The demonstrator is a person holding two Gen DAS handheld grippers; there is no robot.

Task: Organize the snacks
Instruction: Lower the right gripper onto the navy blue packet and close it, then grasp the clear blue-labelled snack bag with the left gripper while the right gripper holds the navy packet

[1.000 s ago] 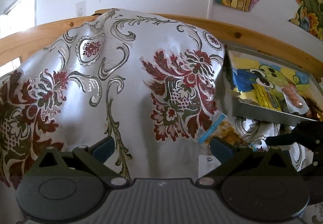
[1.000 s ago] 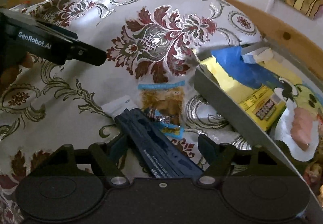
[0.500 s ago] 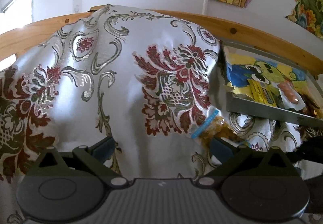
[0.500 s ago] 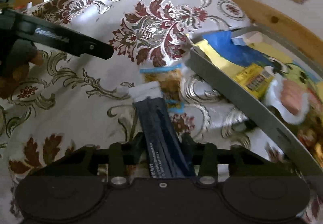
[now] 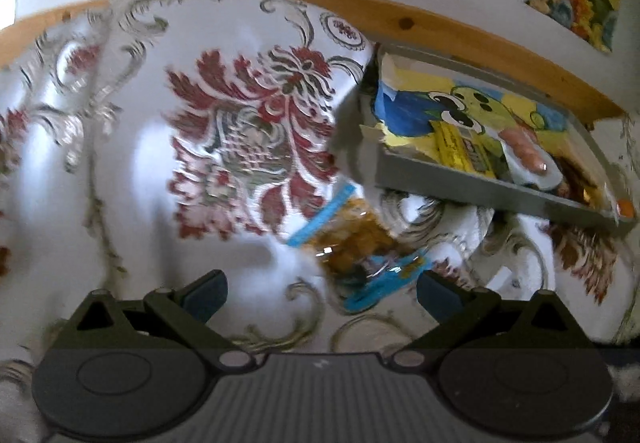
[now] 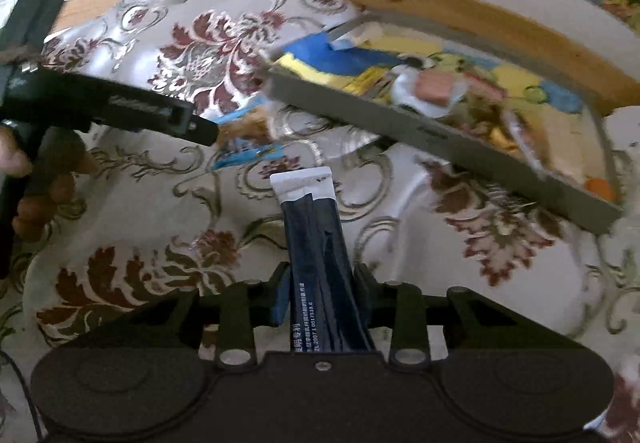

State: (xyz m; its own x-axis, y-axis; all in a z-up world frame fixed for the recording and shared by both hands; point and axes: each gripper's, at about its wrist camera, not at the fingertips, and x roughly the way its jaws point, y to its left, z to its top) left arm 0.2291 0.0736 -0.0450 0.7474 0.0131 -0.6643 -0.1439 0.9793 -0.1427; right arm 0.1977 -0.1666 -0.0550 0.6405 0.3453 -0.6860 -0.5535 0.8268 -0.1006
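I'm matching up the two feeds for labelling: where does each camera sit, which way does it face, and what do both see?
Left wrist: on the left tool, facing the patterned tablecloth; open fingers frame a blue-edged snack bag.
Right wrist: on the right tool, shut on a dark blue sachet; the left tool and the hand holding it show at left.
Shared: the snack bag, grey tray and tablecloth.

Dark blue stick sachet clamped lengthwise; clear snack bag on cloth.
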